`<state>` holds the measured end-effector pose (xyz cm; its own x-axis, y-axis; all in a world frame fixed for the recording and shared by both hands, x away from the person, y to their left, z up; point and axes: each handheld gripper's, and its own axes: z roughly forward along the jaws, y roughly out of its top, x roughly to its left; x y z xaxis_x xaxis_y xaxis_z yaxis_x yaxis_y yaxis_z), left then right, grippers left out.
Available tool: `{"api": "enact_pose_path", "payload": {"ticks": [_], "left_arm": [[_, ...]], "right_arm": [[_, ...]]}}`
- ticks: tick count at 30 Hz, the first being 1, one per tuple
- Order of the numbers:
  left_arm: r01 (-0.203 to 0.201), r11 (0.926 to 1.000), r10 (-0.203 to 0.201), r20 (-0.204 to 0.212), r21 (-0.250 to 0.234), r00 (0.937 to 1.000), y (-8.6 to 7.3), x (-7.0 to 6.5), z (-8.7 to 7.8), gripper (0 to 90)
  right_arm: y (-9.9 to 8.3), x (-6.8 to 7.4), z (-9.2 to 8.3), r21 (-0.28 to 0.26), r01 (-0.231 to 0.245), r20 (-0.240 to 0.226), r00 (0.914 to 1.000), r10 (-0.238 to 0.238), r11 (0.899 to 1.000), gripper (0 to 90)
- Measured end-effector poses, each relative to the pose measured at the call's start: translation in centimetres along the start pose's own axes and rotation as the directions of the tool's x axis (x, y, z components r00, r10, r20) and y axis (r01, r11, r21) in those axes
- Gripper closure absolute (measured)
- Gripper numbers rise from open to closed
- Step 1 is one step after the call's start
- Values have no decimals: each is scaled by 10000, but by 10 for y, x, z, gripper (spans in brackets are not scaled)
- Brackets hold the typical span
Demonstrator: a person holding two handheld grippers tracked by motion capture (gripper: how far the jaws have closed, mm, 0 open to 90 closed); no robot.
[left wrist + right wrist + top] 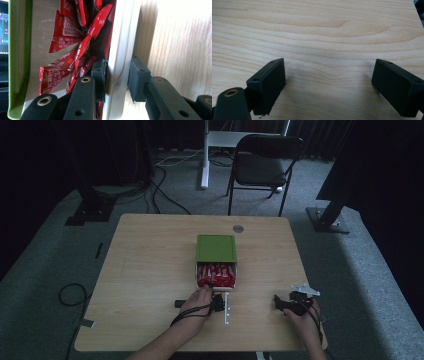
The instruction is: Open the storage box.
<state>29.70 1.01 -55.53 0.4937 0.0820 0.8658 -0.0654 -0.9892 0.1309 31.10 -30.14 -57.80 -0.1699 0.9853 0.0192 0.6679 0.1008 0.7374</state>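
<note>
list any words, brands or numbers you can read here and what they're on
None can be quoted.
Red packets in the bin: white print, too blurred and crumpled to read.
Screen at the left edge of the left gripper view: glowing lines, too small to read.
Green lid, table, both grippers: no lettering visible.

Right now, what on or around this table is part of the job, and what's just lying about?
In the job:
- white plastic bin with green lid, front wall clamped
- red snack packets inside it
- left tool, shut on the wall

Lying about:
- right tool, open over the bare wooden table
- black folding chair
- floor cables
</note>
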Motion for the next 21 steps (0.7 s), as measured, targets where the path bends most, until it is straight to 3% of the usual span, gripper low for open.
{"api": "enact_pose_path", "payload": {"ticks": [10,14,21], "left_arm": [[-223,9997,222,96,43,9997,0,-3,-8,711],[-93,10000,93,84,-36,9999,-1,-6,-13,711],[-212,9997,215,270,-116,9994,0,-11,-24,711]], "right_arm": [[0,0,0,-2,1,0,10000,-1,10000,111],[0,0,0,1,4,1,10000,-4,10000,111],[0,0,0,2,7,2,10000,-7,10000,111]]}}
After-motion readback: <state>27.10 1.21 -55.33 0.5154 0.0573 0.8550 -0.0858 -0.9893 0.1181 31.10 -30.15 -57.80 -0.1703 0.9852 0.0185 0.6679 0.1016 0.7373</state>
